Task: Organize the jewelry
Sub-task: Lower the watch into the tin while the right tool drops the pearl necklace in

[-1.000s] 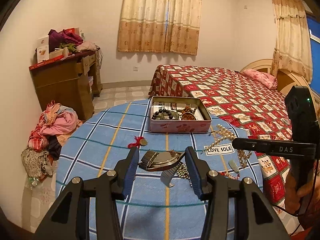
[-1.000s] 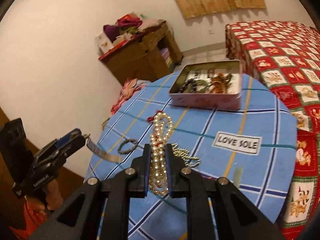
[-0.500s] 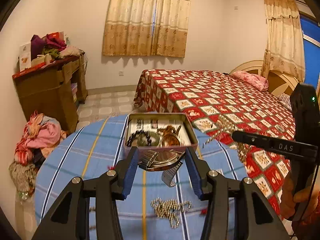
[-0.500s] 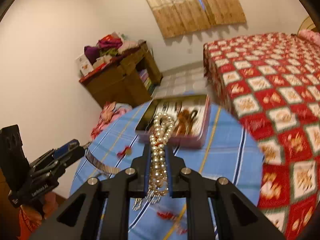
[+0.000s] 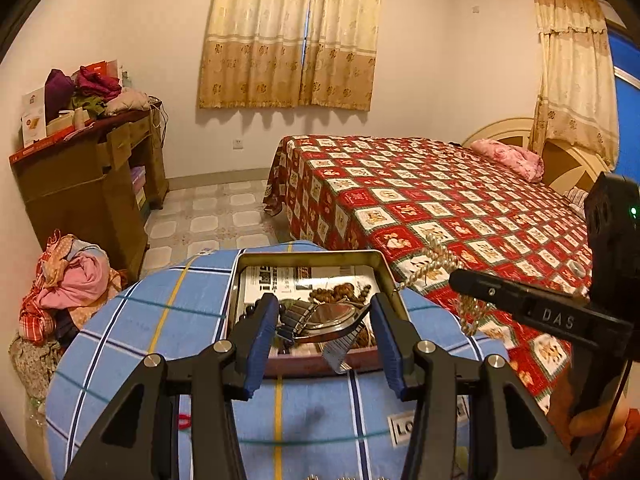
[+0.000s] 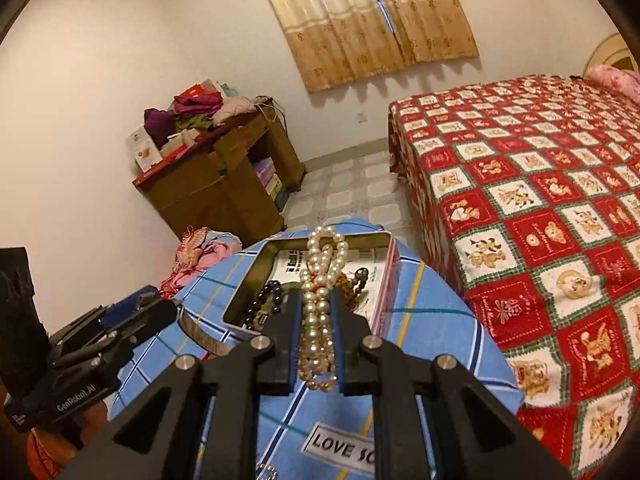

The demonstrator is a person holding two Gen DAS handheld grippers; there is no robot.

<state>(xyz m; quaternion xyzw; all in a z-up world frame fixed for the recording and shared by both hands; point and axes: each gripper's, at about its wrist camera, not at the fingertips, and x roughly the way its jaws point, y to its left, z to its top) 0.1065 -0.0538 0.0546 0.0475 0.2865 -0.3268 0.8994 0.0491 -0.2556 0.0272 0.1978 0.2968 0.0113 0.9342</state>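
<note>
My left gripper [image 5: 325, 322] is shut on a metal wristwatch [image 5: 328, 318], its band hanging down, just above the near edge of the open jewelry tin [image 5: 310, 257]. My right gripper [image 6: 316, 312] is shut on a bunched pearl necklace [image 6: 322, 280] and holds it above the near side of the tin [image 6: 276, 246]. The tin stands on a round table with a blue plaid cloth [image 5: 160, 320] and holds dark bead bracelets [image 6: 264, 300] and brown beads [image 5: 340, 292]. The right gripper also shows at the right of the left wrist view [image 5: 454, 278], with pearls [image 5: 434, 256] dangling.
A bed with a red patterned cover [image 5: 440, 208] stands behind and right of the table. A wooden desk piled with clothes [image 5: 84, 160] is at the left wall, with a heap of clothes [image 5: 68, 280] on the floor. A small red item [image 5: 184, 420] lies on the cloth.
Both grippers have moved forward over the table to the tin, each still holding its piece. The tin now fills the space right ahead of the fingers.
</note>
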